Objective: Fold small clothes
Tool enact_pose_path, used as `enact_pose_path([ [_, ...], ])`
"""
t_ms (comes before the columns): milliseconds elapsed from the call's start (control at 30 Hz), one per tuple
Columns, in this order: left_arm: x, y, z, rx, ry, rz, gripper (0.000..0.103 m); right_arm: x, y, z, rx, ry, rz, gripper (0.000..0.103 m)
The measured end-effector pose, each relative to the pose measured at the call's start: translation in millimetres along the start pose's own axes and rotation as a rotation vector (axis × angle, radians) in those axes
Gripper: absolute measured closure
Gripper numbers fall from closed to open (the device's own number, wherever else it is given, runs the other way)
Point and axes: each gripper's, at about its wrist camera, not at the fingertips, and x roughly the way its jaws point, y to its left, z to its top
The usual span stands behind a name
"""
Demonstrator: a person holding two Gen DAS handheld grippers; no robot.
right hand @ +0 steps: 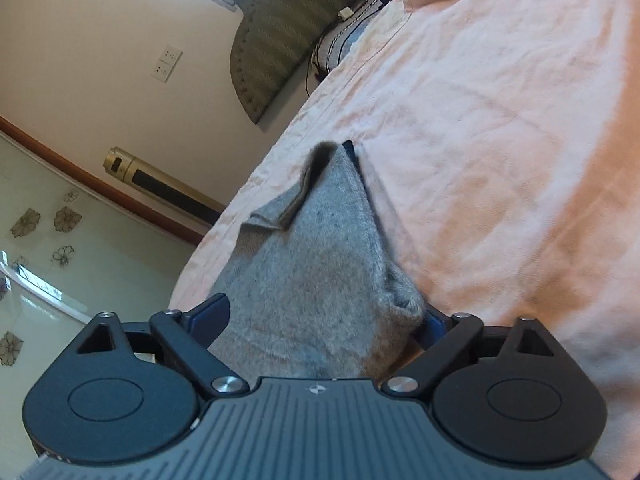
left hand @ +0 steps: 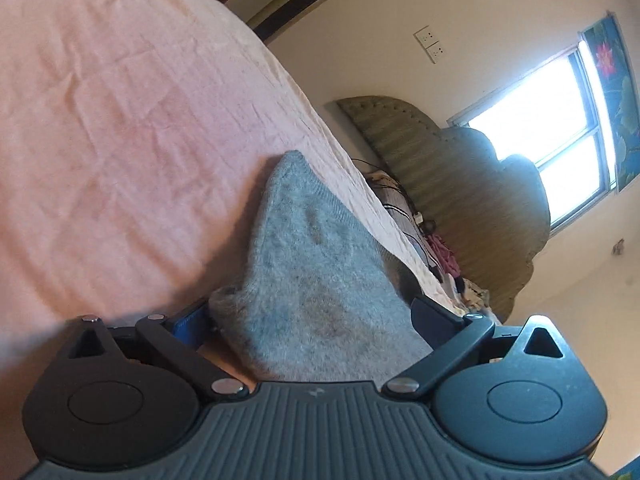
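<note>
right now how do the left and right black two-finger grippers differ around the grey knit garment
The left gripper has its jaws spread wider than the right gripper. The grey knit garment lies smooth and flat ahead of the left; ahead of the right its far edge is folded over. Both are open, straddling it on the pink bedsheet.

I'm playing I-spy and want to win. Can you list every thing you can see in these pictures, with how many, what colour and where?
grey sock: one, grey, lying on the bed between the open tongs
bed sheet: one, pale pink, wrinkled, covering the bed
headboard: one, olive green, padded, against the wall at the head of the bed
window: one, bright, in the wall behind the headboard
wall sockets: two, white, on the cream wall
tall air conditioner: one, gold and black, by the wall
cables: several, dark, beside the headboard
left tongs: one, black, open around the sock
right tongs: one, black, open around the sock
</note>
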Motion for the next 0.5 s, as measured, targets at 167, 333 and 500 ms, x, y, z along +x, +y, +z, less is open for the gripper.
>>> enact_pose_path([
  [167,33,-2,0,0.041,0.095,0.117,0.099,31,-14,-6,0.042,-0.018,-0.046,0.089],
  [333,-3,-7,10,0.061,0.022,-0.03,0.099,9,-8,-10,0.001,-0.03,0.033,0.091],
  [500,-56,-5,19,0.101,0.027,-0.086,0.099,-38,-3,-23,-0.028,0.036,0.122,0.091],
])
